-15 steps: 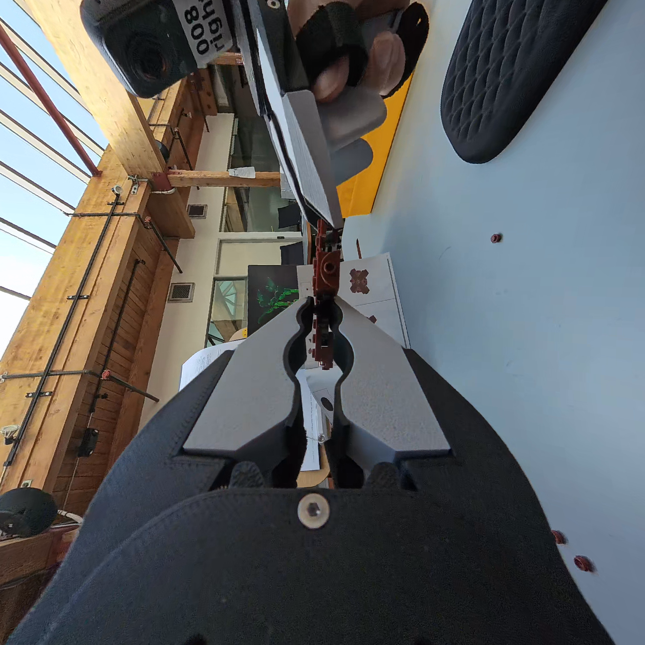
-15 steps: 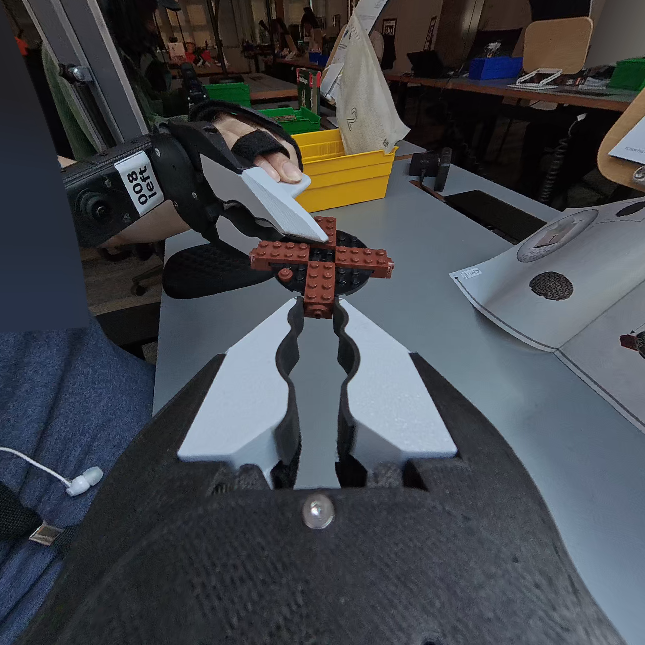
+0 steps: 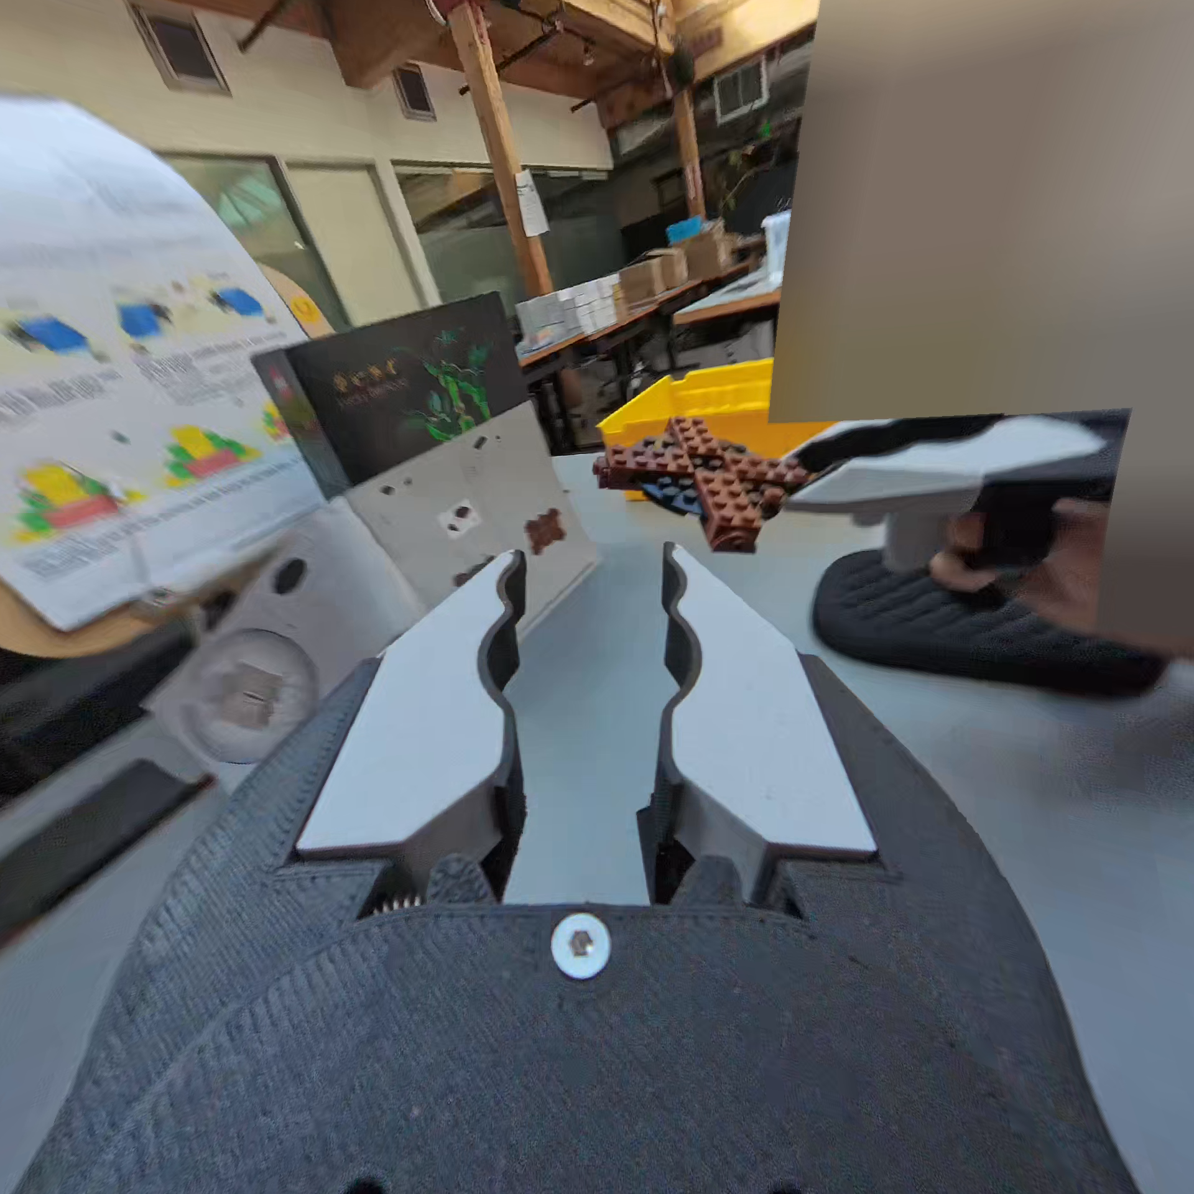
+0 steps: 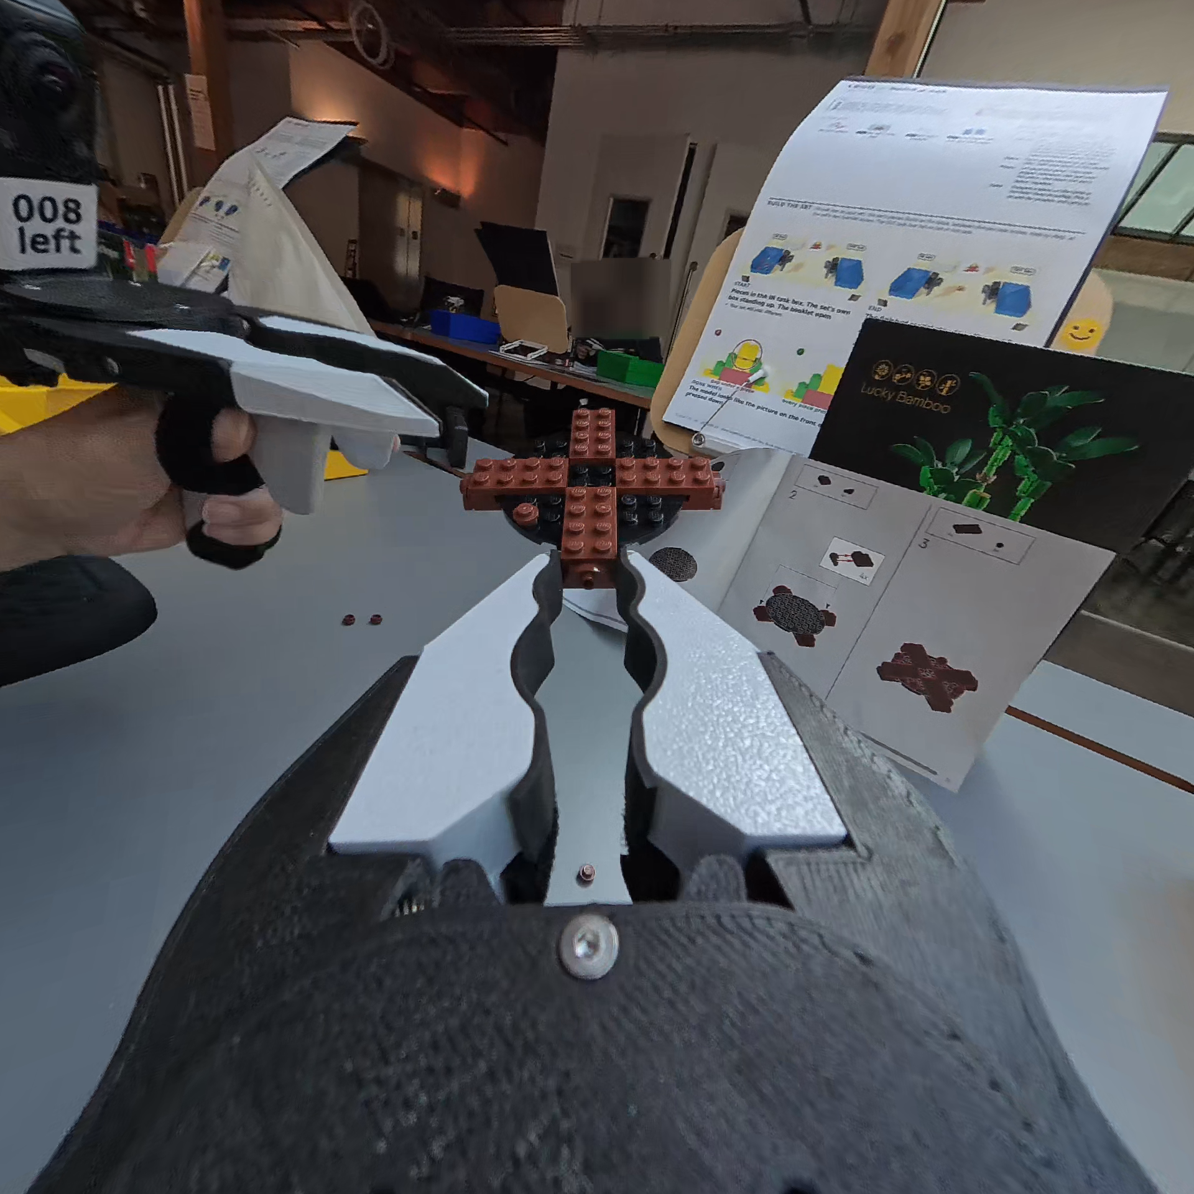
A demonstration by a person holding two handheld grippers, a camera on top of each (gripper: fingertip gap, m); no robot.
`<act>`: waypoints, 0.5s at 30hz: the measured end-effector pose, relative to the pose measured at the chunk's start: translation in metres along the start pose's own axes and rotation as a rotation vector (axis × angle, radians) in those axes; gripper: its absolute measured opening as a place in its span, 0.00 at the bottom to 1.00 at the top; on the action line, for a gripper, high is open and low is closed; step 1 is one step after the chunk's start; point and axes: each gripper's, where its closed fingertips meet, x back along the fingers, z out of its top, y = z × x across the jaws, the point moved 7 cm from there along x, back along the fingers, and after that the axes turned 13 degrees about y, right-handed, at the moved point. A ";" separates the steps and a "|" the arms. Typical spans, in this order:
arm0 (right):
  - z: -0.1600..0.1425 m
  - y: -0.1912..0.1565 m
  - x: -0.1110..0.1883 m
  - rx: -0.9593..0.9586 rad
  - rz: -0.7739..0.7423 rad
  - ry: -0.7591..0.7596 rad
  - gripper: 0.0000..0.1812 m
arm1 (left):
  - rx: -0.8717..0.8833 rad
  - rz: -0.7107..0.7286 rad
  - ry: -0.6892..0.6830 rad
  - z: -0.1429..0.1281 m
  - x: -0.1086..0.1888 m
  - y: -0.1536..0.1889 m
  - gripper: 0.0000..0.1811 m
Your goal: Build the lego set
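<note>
The lego build (image 4: 591, 484) is a round black plate with brown plates crossed on top and one small round brown stud on it. My right gripper (image 4: 586, 572) is shut on the end of the near brown arm and holds the build above the grey table (image 4: 258, 711). In the left wrist view the build (image 3: 698, 471) hangs ahead and to the right, held by the right gripper (image 3: 791, 481). My left gripper (image 3: 591, 562) is open and empty, short of the build. It also shows in the right wrist view (image 4: 429, 429), left of the build and apart from it.
Three small brown studs lie on the table, two (image 4: 362, 619) at the left and one (image 4: 586, 872) between my right fingers. An open booklet (image 4: 904, 614), a black box (image 4: 1008, 426) and a printed sheet (image 4: 937, 226) stand behind. A black pad (image 3: 956, 627) and yellow bin (image 3: 711, 394) lie nearby.
My left gripper has let go of the build, opened, and pulled back and away from it. My right gripper still holds the build and has swung toward the booklet.
</note>
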 end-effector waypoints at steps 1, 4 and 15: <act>-0.002 -0.002 -0.002 -0.005 -0.023 0.012 0.08 | 0.260 -0.030 0.038 -0.002 -0.005 -0.002 0.31; -0.014 -0.009 -0.009 0.003 -0.059 -0.001 0.08 | 0.720 -0.099 0.050 -0.021 -0.022 -0.004 0.37; -0.040 -0.021 -0.018 0.085 -0.070 -0.090 0.09 | 1.168 -0.244 -0.028 -0.066 -0.056 -0.005 0.04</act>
